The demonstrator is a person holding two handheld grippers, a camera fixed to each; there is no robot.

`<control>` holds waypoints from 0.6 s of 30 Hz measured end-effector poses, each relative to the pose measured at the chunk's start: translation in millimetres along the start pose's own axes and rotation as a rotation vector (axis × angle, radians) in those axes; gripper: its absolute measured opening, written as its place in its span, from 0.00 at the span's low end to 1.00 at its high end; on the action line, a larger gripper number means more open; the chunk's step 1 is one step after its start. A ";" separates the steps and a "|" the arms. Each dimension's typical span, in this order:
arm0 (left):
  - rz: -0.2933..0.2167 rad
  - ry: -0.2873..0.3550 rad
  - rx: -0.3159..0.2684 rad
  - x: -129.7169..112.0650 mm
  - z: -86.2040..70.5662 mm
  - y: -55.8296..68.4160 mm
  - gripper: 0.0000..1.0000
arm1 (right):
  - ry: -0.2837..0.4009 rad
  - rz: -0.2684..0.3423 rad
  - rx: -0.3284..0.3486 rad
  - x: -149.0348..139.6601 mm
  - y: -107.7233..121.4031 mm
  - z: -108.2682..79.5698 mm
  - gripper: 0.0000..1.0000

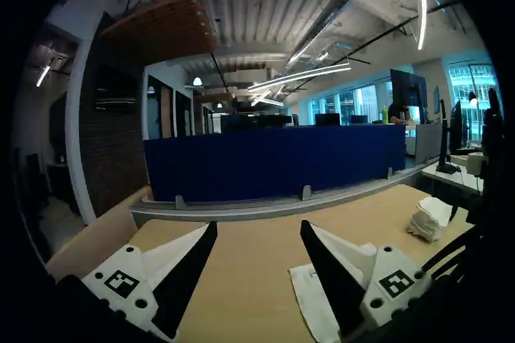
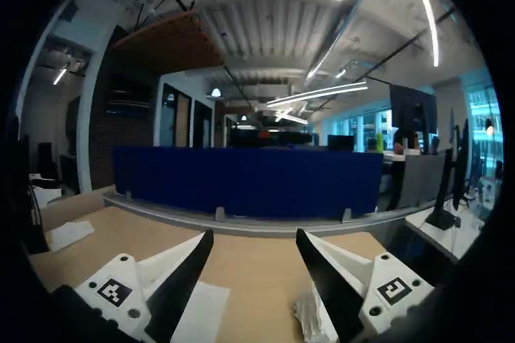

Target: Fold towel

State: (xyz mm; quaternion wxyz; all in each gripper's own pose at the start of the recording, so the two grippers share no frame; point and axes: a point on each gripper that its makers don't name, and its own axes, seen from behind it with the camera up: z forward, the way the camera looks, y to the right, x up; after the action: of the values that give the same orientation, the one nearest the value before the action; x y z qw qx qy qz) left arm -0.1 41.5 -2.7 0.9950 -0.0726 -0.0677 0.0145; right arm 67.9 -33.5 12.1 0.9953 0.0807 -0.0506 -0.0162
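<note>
Left gripper (image 1: 257, 224) and right gripper (image 2: 254, 232) over wooden table (image 1: 257, 278); both jaws wide, nothing held.

Left gripper view: flat towel (image 1: 309, 295) lying white on table at 5 o'clock, partly hidden behind one finger; towel heap (image 1: 430, 217) at 3 o'clock near table edge, well apart from it; blue partition (image 1: 270, 159) along far edge at 12 o'clock. Right gripper view: flat towel at 7 o'clock, corner tucked behind one finger; towel heap at 5 o'clock, rumpled, just beside other finger; white sheet (image 2: 67, 233) at 9 o'clock, cloth or paper not clear.
</note>
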 end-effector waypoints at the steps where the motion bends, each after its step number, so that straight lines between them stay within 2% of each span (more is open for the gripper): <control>1: 0.008 -0.013 -0.020 -1.5 0.0 3.6 0.96 | -0.015 -0.008 0.023 -2.2 -4.9 -0.1 0.99; 6: 0.051 -0.094 -0.147 -11.7 -1.0 28.2 0.96 | -0.136 -0.064 0.133 -23.5 -27.5 -1.2 0.99; 9: 0.064 -0.133 -0.230 -15.8 -2.1 45.5 0.96 | -0.218 -0.101 0.192 -38.7 -38.3 -2.9 0.99; 11: 0.068 -0.152 -0.266 -18.9 -1.5 52.8 0.96 | -0.249 -0.123 0.219 -45.3 -42.8 -4.5 0.99; 18: 0.113 -0.193 -0.293 -37.4 3.1 61.1 0.96 | -0.305 -0.143 0.255 -61.6 -49.1 -4.3 0.99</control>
State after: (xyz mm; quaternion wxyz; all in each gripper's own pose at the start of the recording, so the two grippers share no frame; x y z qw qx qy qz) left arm -38.7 101.0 -13.6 0.9602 -0.2187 -0.1603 0.0673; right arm 5.9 -78.7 -6.1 0.9542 0.2060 -0.1963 -0.0921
